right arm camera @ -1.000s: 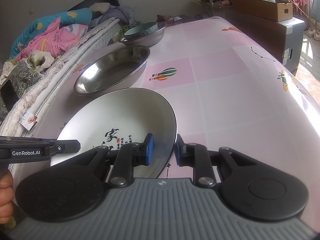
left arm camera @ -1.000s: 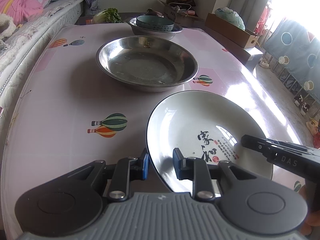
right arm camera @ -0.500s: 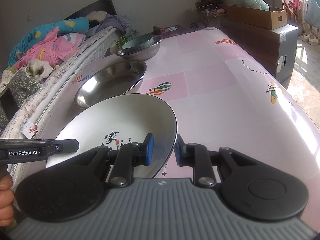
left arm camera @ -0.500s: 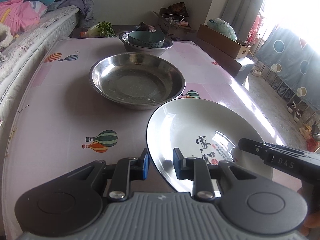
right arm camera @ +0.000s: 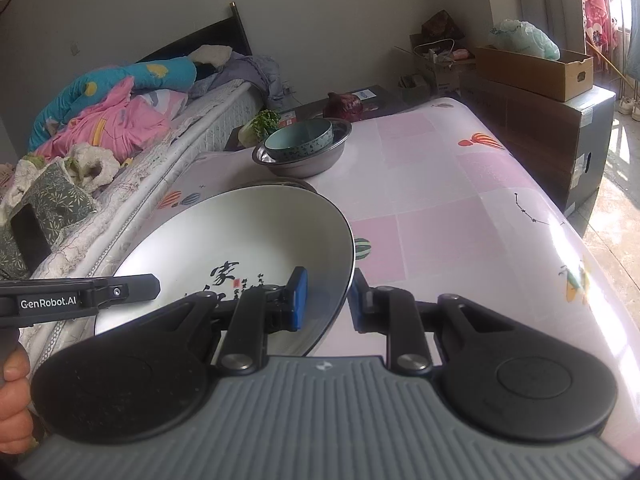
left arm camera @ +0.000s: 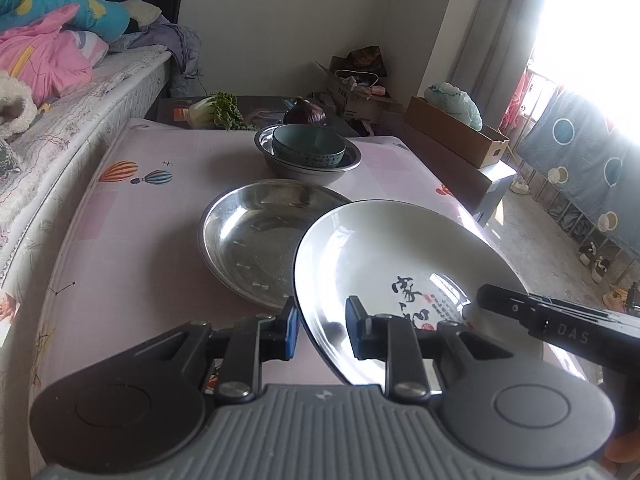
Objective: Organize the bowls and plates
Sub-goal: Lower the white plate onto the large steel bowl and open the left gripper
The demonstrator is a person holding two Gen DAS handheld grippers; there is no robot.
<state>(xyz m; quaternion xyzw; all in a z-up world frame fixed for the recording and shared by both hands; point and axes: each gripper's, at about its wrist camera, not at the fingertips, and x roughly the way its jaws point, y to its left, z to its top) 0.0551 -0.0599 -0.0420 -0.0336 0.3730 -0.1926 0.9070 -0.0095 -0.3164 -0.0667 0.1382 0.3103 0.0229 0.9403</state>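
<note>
A white plate [left arm camera: 384,256] with a dark rim and black calligraphy is held in the air between both grippers; it also shows in the right wrist view [right arm camera: 240,248]. My left gripper [left arm camera: 320,330] is shut on its left rim. My right gripper [right arm camera: 327,300] is shut on its right rim. A wide steel plate [left arm camera: 248,236] lies on the table just beyond and partly under the white plate. Farther back a teal bowl [left arm camera: 308,146] sits inside a steel bowl [left arm camera: 344,170], also in the right wrist view [right arm camera: 300,140].
The table [right arm camera: 460,200] has a pink balloon-print cover. A bed with heaped bedding [left arm camera: 48,64] runs along its left side. Greens [left arm camera: 216,112] and a purple cabbage [left arm camera: 306,114] lie behind the table. Cardboard boxes [right arm camera: 536,68] stand at the right.
Both grippers have lifted the white plate off the table and carried it forward, so it now overlaps the near edge of the steel plate.
</note>
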